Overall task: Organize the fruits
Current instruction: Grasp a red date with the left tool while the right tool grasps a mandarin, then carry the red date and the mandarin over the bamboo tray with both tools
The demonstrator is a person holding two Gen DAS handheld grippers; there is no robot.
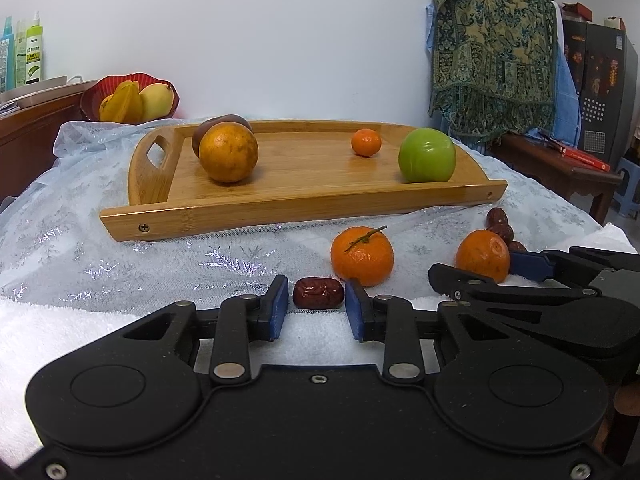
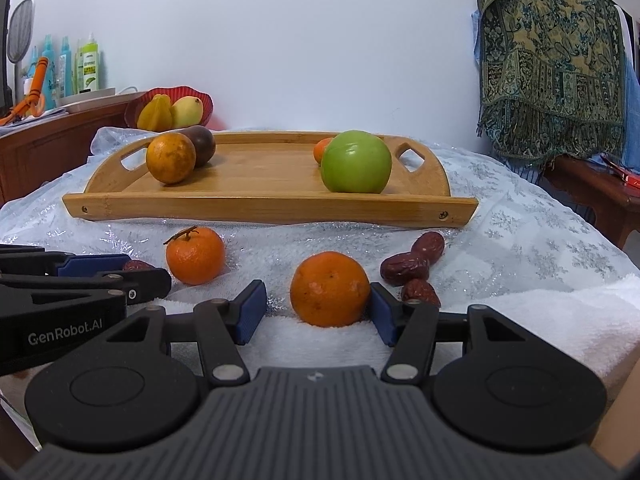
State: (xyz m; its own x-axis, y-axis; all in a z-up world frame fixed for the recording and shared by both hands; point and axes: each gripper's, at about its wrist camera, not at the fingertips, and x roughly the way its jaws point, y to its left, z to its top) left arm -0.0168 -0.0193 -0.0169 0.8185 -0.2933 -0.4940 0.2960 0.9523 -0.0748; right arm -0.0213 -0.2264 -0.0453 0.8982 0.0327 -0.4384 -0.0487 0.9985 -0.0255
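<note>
A bamboo tray [image 1: 280, 208] holds a big speckled orange [image 1: 228, 152], a dark round fruit [image 1: 216, 126], a tiny mandarin [image 1: 366, 142] and a green apple [image 1: 427, 156]. In front of it, my left gripper [image 1: 317, 304] is shut on a red date [image 1: 318, 293] at its pad tips. A stemmed mandarin [image 1: 362, 254] lies just beyond. My right gripper [image 2: 318, 308] stands open around a stemless mandarin [image 2: 330, 288]. Its right pad touches the fruit and its left pad stands clear. Three more dates [image 2: 404, 266] lie to the right.
A red bowl [image 1: 132, 96] of yellow fruit sits behind the tray's left end, with spray bottles [image 1: 34, 52] on a wooden cabinet further left. A patterned cloth [image 1: 492, 48] hangs at the right above a low wooden bench [image 1: 560, 168]. A white towel [image 2: 520, 320] covers the near edge.
</note>
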